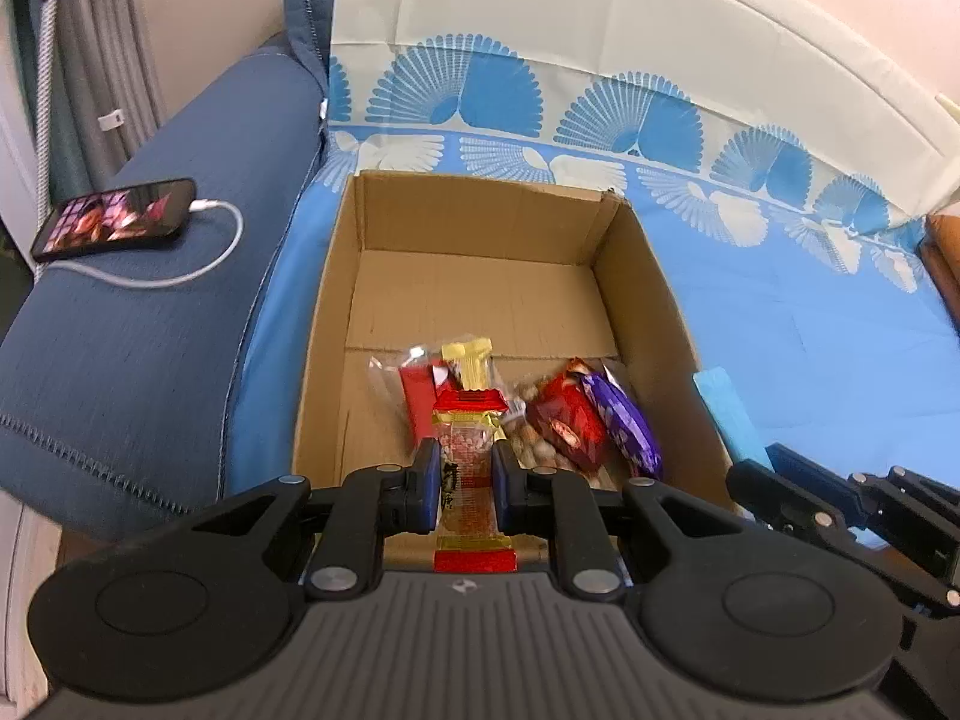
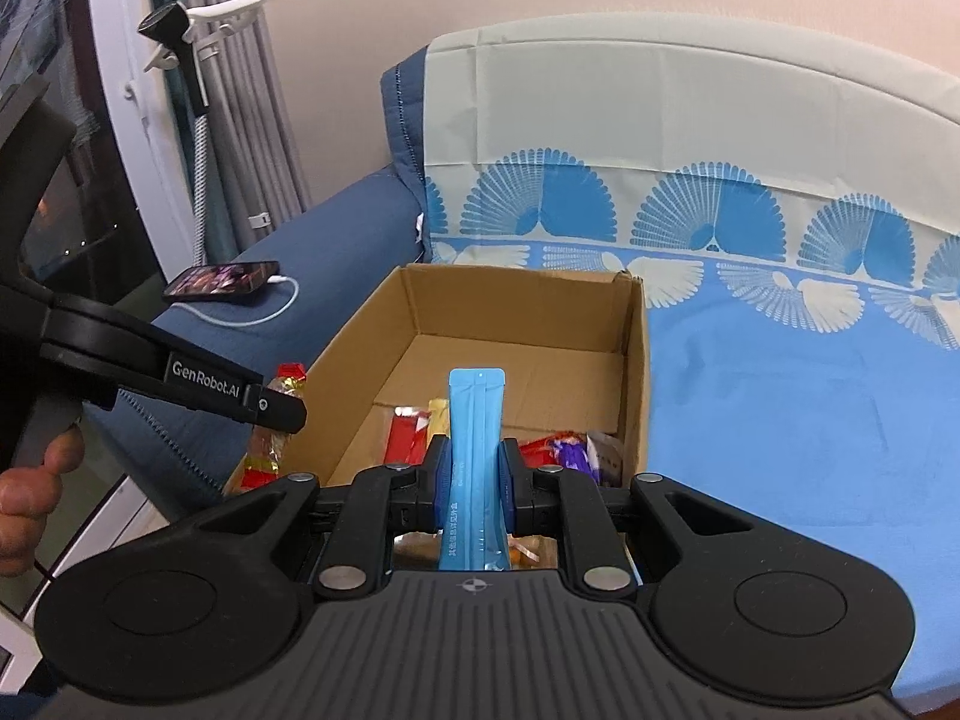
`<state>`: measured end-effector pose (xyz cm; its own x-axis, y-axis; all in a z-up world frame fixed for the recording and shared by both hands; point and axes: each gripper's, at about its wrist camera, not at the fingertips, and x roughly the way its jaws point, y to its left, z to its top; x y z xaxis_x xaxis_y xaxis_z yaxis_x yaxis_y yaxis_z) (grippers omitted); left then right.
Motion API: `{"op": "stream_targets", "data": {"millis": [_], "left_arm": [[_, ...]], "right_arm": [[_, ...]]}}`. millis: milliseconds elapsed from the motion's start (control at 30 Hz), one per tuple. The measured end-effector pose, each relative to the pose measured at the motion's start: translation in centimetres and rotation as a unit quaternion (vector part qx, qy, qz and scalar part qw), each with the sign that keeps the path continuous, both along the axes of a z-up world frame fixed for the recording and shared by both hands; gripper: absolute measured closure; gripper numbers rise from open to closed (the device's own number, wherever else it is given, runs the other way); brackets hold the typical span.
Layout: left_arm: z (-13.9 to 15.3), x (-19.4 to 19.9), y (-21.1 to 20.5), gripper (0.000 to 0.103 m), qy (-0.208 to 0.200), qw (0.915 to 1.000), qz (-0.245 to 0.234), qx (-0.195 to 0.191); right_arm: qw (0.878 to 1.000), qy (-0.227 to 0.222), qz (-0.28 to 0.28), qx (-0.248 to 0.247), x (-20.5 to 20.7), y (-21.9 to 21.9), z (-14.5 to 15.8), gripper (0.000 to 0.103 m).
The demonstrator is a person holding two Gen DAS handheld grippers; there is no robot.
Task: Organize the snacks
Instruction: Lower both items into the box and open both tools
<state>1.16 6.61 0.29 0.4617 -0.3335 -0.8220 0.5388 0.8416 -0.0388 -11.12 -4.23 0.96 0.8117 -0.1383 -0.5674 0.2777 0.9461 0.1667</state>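
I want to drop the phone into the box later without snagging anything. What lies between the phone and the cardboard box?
In the left wrist view, between phone and box lie its white charging cable and the bare blue sofa armrest, then a strip of blue cover.

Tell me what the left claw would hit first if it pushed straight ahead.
Probably the snacks already in the cardboard box: the left claw, shut on a red-and-gold snack packet, points at the yellow wrapper and red packet. Depth is unclear.

A lit phone lies on the dark blue sofa arm, a white cable plugged in; grey curtains hang behind.
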Motion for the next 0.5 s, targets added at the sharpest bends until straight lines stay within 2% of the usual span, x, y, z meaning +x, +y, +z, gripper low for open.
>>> {"op": "stream_targets", "data": {"millis": [500], "left_arm": [[-4.2,7.0,-4.5,0.084,0.008,0.9991,-0.004,0.040]], "right_arm": [[0.999,0.009,-0.020,0.024,7.7,-4.9,-2.7,0.084]]}}
